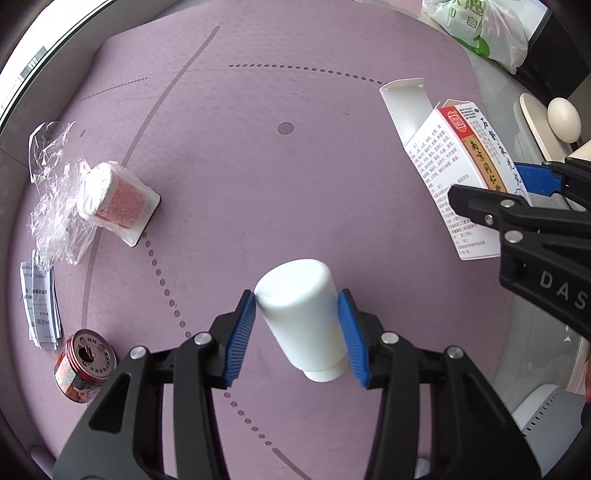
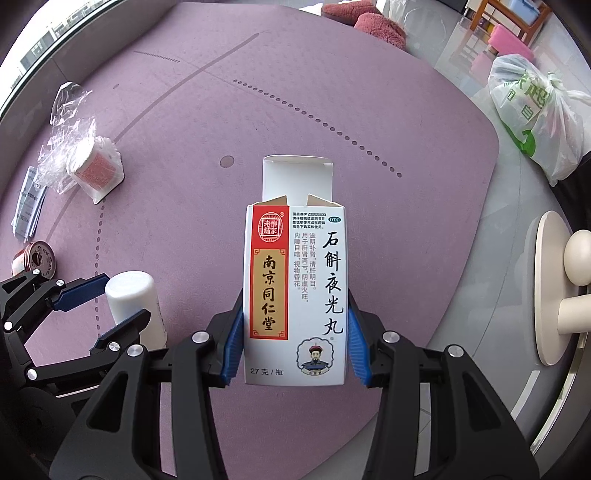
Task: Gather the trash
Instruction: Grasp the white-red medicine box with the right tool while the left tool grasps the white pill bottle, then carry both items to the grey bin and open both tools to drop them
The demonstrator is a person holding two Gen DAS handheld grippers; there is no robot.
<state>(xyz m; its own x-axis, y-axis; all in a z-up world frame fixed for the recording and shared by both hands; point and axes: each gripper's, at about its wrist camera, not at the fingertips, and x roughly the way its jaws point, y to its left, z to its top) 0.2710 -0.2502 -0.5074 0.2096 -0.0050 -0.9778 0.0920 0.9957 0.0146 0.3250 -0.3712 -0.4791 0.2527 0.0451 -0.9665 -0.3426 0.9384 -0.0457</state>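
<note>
My left gripper (image 1: 301,325) is shut on a white plastic bottle (image 1: 301,314), held above the purple mat (image 1: 258,166); the bottle also shows in the right wrist view (image 2: 135,306) with the left gripper (image 2: 110,306) around it. My right gripper (image 2: 295,339) is shut on a white medicine box (image 2: 295,291) with red and gold label, its top flap open. The box shows at the right in the left wrist view (image 1: 458,166) with the right gripper (image 1: 498,188) on it. More trash lies on the mat at the left: a white cup in crumpled clear plastic (image 1: 110,199), a folded leaflet (image 1: 40,299), a red can (image 1: 83,365).
A tied white and green plastic bag (image 2: 532,118) lies on the floor off the mat's far right corner. A cream stand with a knob (image 2: 569,288) is at the right. Pink slippers (image 2: 376,26) and a stool (image 2: 513,40) are beyond the mat.
</note>
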